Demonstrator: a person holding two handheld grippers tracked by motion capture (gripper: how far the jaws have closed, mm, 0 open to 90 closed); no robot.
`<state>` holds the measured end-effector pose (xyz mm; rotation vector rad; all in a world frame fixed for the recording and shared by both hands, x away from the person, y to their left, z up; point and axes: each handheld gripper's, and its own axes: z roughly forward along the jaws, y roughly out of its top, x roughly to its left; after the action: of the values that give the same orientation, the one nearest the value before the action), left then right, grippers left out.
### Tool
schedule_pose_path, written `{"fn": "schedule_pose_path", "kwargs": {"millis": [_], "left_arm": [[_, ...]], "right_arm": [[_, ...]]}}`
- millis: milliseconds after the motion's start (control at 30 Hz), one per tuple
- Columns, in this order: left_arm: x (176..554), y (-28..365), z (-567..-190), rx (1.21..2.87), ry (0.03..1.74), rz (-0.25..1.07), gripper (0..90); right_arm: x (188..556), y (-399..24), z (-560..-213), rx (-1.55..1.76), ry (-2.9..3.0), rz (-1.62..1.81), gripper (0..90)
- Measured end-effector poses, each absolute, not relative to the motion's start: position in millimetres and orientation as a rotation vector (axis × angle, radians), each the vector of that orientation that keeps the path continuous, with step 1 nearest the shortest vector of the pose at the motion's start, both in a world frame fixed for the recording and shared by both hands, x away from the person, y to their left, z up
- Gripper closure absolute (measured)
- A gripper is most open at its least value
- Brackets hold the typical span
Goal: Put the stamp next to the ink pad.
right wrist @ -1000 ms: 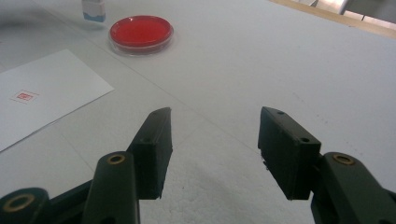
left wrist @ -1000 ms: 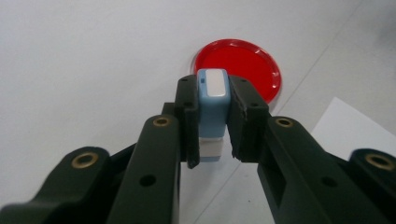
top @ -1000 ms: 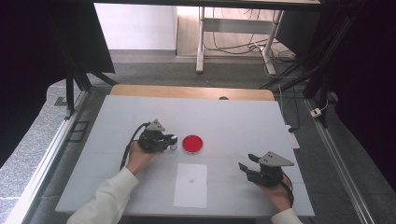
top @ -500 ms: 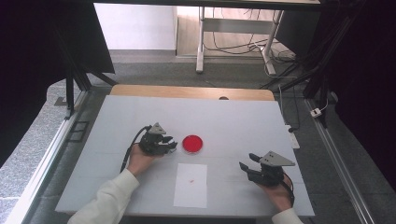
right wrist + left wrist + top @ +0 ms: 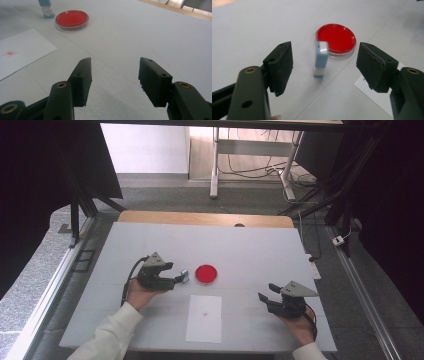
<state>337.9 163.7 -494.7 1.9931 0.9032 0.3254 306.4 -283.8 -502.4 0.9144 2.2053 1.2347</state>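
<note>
A small light-blue and white stamp (image 5: 321, 59) stands upright on the white table, just left of a round red ink pad (image 5: 336, 38). In the high view the stamp (image 5: 184, 275) sits between the pad (image 5: 206, 274) and my left gripper (image 5: 176, 281). That gripper (image 5: 324, 67) has just been opening; its jaws stand wide on either side of the stamp, touching nothing. My right gripper (image 5: 265, 300) rests at the table's right front, open and empty (image 5: 113, 77). A white sheet (image 5: 205, 318) bearing a small red mark (image 5: 10, 53) lies between the hands.
The white table (image 5: 260, 250) has a wooden strip (image 5: 200, 218) along its far edge. Black frame posts flank both sides, and a cable runs along the floor at the right.
The left gripper's jaws have opened and let go of the stamp, which now stands on its own by the red pad. The left hand drew back to the left. The right hand stayed put.
</note>
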Motion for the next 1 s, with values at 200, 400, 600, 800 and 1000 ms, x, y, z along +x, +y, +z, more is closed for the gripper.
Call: {"fn": "schedule_pose_path", "kwargs": {"millis": [200, 400, 600, 800, 1000], "left_arm": [[319, 173, -489, 1.972, 0.874, 0.320, 27.9], [300, 188, -492, 1.973, 0.897, 0.305, 27.9], [280, 206, -501, 1.962, 0.936, 0.286, 28.6], [267, 218, -505, 1.963, 0.956, 0.284, 28.8], [262, 223, -506, 1.954, 0.965, 0.283, 28.9]], "right_arm": [[307, -285, -503, 0.897, 2.211, 1.230, 43.5], [304, -288, -503, 0.869, 2.216, 1.231, 43.2], [301, -295, -504, 0.866, 2.210, 1.225, 43.2], [300, -293, -505, 0.832, 2.214, 1.219, 43.1], [299, -291, -505, 0.813, 2.219, 1.229, 42.8]]}}
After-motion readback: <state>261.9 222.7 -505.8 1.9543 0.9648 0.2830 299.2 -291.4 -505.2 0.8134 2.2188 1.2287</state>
